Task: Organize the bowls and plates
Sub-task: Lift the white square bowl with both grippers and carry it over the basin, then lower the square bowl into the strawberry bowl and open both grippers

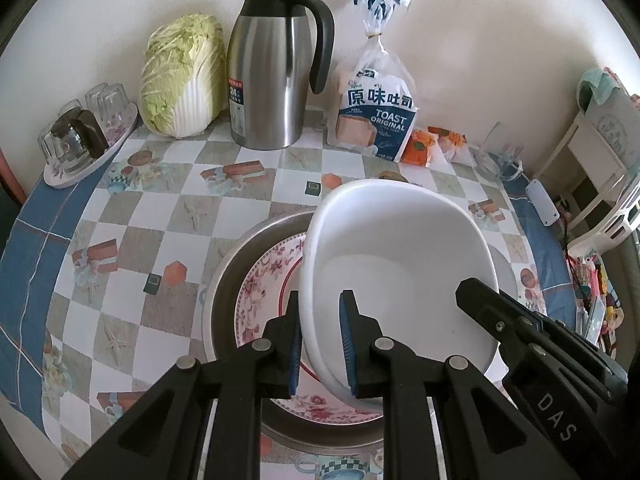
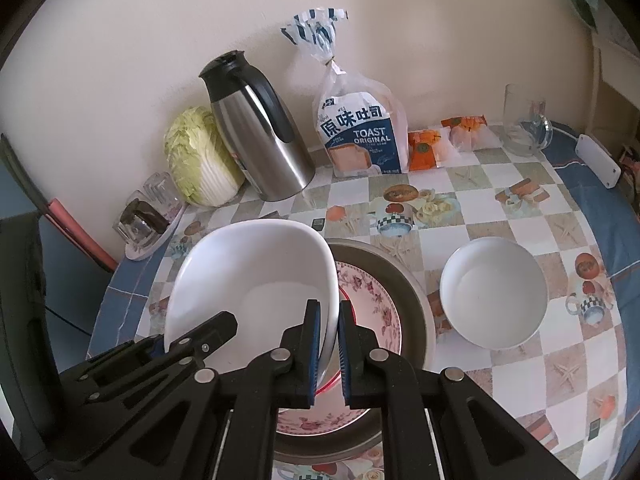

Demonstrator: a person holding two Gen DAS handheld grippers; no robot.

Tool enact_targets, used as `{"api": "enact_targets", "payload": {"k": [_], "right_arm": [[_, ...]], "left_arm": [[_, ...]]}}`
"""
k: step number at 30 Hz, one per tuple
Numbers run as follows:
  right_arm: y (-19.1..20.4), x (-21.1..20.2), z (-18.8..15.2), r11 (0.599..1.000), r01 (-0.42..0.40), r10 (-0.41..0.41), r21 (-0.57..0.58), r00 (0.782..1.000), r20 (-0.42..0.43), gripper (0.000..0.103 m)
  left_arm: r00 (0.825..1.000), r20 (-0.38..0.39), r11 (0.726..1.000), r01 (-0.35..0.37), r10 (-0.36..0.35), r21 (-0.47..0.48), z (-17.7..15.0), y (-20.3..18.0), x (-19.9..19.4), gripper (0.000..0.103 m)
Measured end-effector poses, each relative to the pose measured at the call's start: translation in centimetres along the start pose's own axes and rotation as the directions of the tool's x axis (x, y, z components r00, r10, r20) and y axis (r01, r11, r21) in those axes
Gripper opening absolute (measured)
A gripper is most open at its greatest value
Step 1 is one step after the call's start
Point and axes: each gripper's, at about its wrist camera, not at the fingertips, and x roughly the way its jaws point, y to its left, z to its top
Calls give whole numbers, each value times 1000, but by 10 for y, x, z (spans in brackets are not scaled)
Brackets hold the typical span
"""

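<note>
So both tongs are pinched on the same white bowl (image 1: 400, 256) — left tongs (image 1: 320, 344) clamped narrow on its near-left rim, right tongs (image 2: 329, 348) on the opposite rim. It hangs tilted just above the floral plate (image 1: 272, 280), which sits in the metal pan (image 1: 228, 280) on the bench (image 1: 160, 216). To do this well I'd level the bowl first, lower both sides together, centre it over the plate and release only once the base sits flat. Its mouth faces up and towards the cameras; it's slightly oblong, long axis running away towards the wall.
</note>
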Motion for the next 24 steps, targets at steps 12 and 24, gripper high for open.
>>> {"api": "enact_targets", "payload": {"k": [12, 24], "right_arm": [[-3, 11, -3, 1000, 1, -1, 9, 1000, -27, 10], [-4, 21, -4, 1000, 5, -4, 13, 999, -48, 10]], "left_arm": [[999, -29, 1000, -21, 21, 6, -1, 1, 10, 18], [998, -53, 999, -45, 46, 19, -2, 0, 18, 18]]}}
